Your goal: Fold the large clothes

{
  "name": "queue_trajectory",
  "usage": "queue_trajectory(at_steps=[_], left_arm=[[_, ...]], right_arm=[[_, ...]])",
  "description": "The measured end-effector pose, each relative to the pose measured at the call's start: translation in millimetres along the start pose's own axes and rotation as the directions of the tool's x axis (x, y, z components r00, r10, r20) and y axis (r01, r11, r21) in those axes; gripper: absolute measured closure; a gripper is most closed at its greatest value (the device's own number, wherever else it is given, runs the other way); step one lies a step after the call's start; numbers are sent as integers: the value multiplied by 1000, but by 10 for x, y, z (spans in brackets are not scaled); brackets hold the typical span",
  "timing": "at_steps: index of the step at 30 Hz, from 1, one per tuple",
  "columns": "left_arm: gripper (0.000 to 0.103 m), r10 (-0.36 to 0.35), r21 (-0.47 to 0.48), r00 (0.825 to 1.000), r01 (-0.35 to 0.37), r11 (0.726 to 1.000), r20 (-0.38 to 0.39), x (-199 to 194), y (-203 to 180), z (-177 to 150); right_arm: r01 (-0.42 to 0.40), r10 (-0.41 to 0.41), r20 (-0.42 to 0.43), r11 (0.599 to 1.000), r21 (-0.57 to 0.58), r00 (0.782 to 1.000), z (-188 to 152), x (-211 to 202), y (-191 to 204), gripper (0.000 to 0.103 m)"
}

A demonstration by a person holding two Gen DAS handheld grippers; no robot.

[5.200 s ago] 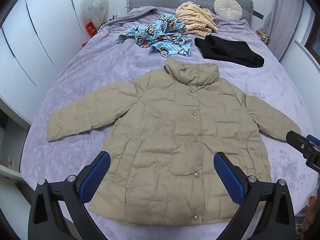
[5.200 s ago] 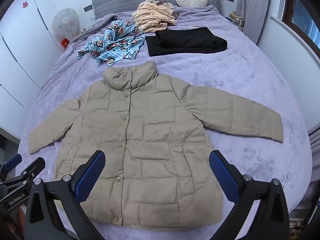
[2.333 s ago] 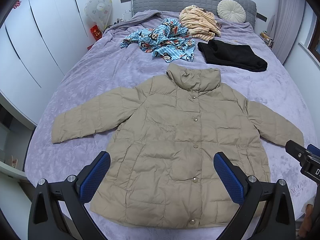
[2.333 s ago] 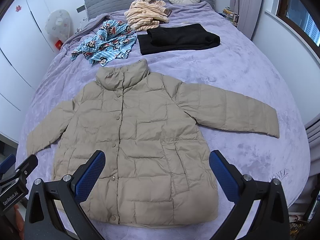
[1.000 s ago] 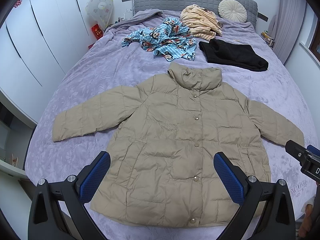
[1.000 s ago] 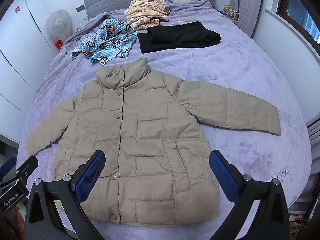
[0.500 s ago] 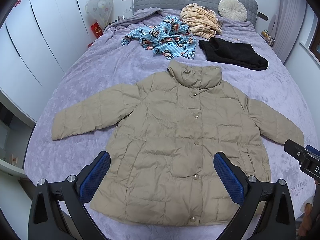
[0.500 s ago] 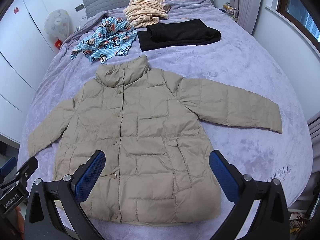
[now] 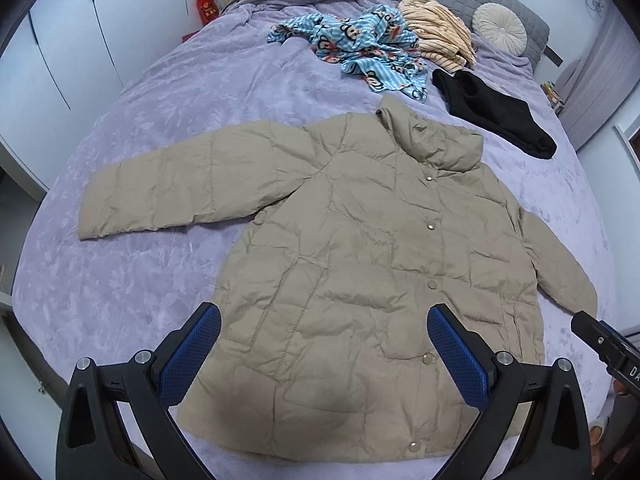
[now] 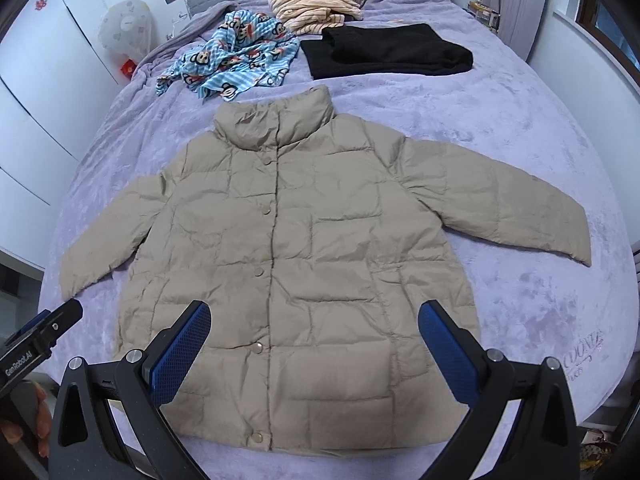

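- bed (image 9: 168,92) with a lilac cover.
- beige puffer jacket (image 9: 360,248) lies flat on it, buttoned, sleeves spread.
- folded black garment (image 10: 384,50), monkey-print cloth (image 10: 240,60) near the headboard.
- left claw (image 9: 324,354) and right claw (image 10: 314,350) hover above the hem, both spread wide, holding nothing.

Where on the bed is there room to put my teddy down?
Bare purple blanket lies beside the black garment, beyond the beige jacket and its sleeve. Another patch sits below the other sleeve. Near the headboard it is crowded: the blue monkey-print cloth and the striped garment.
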State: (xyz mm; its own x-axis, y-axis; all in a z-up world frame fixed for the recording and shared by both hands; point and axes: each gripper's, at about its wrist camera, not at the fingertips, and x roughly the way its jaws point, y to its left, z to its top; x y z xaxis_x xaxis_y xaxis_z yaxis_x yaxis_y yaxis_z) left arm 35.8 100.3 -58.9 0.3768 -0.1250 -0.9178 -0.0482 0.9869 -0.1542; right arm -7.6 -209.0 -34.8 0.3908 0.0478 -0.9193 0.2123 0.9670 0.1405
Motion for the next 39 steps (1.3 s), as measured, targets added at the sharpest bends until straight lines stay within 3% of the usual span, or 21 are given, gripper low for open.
queue_trajectory(at_steps=[6,10,13,16,20,23,27,29,30,31,32,34,35,36,37,38,39], left_arm=[[0,-80,-133,996,74,988,-35,565,954,251],[0,-158,-248,987,148,957,-20,1013,1624,358],[0,-230,-376,973,214,902,1,1407,2116,420],[0,-285,-500,958,255,828,16,1789,2519,434],[0,-294,-566,956,256,784,26,2123,2768,479],[0,-282,-569,957,269,777,68,2148,2814,655],[0,-207,-538,971,240,808,122,2131,2852,1006],[11,-139,-533,981,191,824,137,2161,2894,1158],[41,-120,-530,984,173,830,133,2198,2913,1231],[84,-123,-526,985,168,834,119,2253,2930,1290],[96,-146,-522,983,181,833,107,2301,2962,1324],[96,-148,-518,981,191,833,124,2274,2997,1391],[96,-125,-487,982,178,855,140,2196,2965,1432],[96,-100,-451,982,162,877,157,2097,2922,1446],[96,-80,-409,981,147,901,178,1988,2875,1485],[96,-68,-376,979,138,916,194,1876,2848,1459],[96,-61,-335,974,133,933,218,1744,2806,1470]], right_arm=[[-55,57,-99,998,23,993,-28,440,543,0],[-100,103,-155,995,31,982,-93,778,929,0],[-94,92,-193,996,1,977,-177,1048,1157,0],[-95,87,-230,995,-23,969,-236,1280,1319,0],[-106,93,-240,994,-42,966,-270,1521,1448,0],[-107,94,-245,993,-41,965,-219,1655,1504,0],[-118,104,-199,991,-59,974,-63,1730,1601,0],[-124,111,-179,990,-64,978,46,1796,1665,0],[-126,114,-165,990,-66,980,118,1832,1695,0],[-128,117,-151,989,-67,982,183,1861,1731,0],[-134,124,-136,989,-68,983,250,1885,1769,0],[-147,140,-100,987,-65,985,393,1947,1852,0],[-151,146,-81,987,-60,986,465,1982,1897,0],[-164,161,-64,985,-51,985,533,2022,1945,3],[-184,182,-51,982,-39,982,593,2071,2018,21],[-211,210,-51,977,-22,976,649,2127,2083,63],[-245,245,-65,970,4,967,712,2217,2134,84]])
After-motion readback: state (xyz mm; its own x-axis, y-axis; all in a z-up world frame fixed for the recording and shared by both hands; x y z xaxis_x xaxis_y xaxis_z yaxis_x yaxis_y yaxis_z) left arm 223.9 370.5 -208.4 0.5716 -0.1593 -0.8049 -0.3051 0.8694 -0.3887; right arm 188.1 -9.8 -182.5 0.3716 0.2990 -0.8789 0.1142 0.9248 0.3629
